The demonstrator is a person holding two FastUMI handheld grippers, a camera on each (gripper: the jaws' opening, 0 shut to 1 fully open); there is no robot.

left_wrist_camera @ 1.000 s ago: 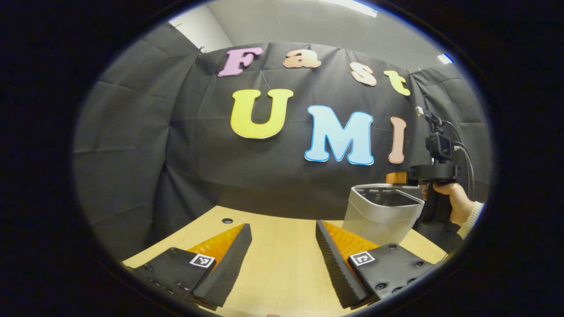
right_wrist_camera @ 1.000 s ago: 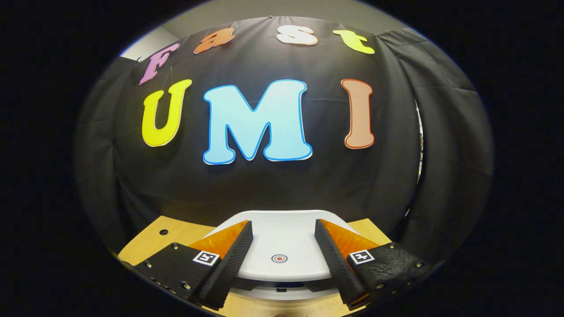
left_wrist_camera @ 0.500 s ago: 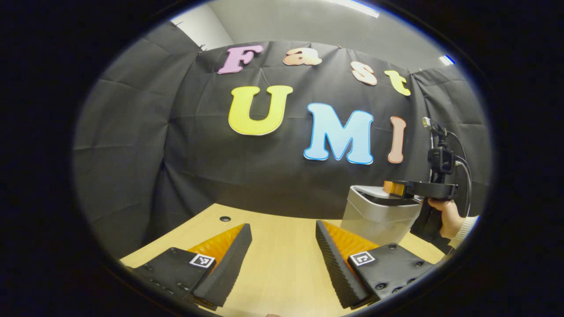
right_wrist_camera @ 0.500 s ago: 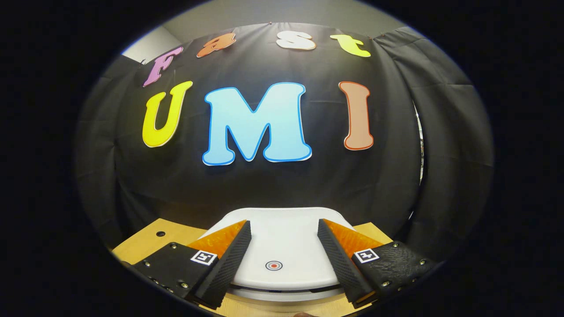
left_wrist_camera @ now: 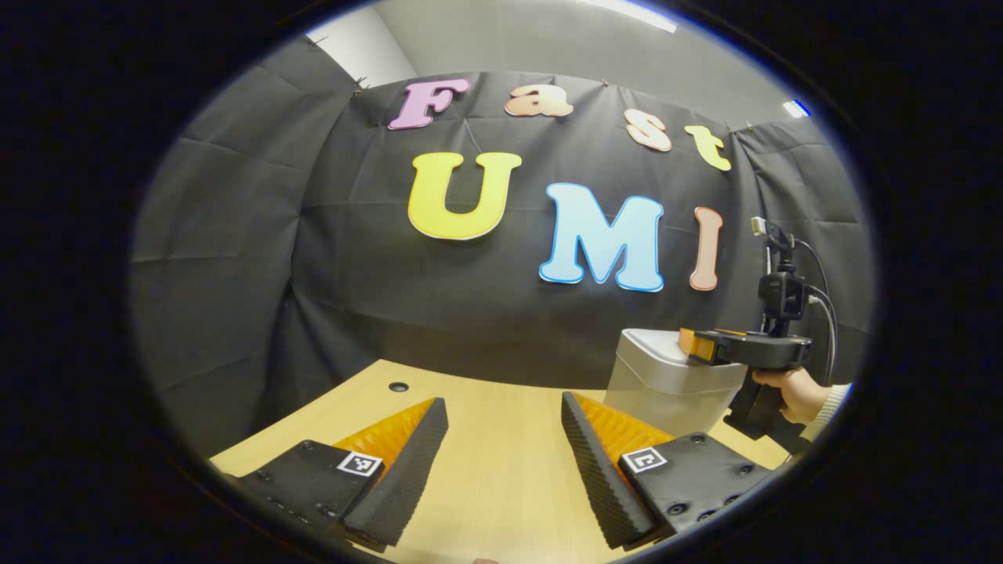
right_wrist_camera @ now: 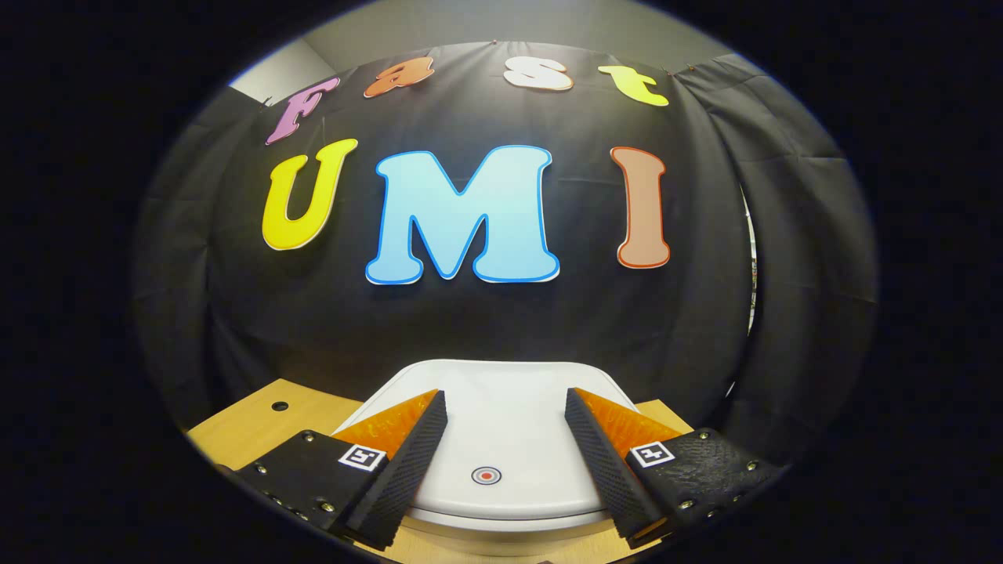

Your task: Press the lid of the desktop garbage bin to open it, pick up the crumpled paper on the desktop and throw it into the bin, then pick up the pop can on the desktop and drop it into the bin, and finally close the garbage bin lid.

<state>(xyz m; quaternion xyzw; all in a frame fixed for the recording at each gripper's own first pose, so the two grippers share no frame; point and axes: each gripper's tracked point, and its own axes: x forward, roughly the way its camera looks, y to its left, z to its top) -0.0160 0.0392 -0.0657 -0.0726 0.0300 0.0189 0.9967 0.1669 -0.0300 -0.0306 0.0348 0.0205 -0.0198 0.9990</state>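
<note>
My left gripper (left_wrist_camera: 503, 407) hangs over bare worktop (left_wrist_camera: 501, 470), fingers spread, nothing between them. Over toward the right edge stands the bin (left_wrist_camera: 670, 388), its lid (right_wrist_camera: 501, 439) down flat. My right gripper (right_wrist_camera: 505, 399) sits on that lid, fingers spread wide either side of the red dot (right_wrist_camera: 487, 475).
</note>
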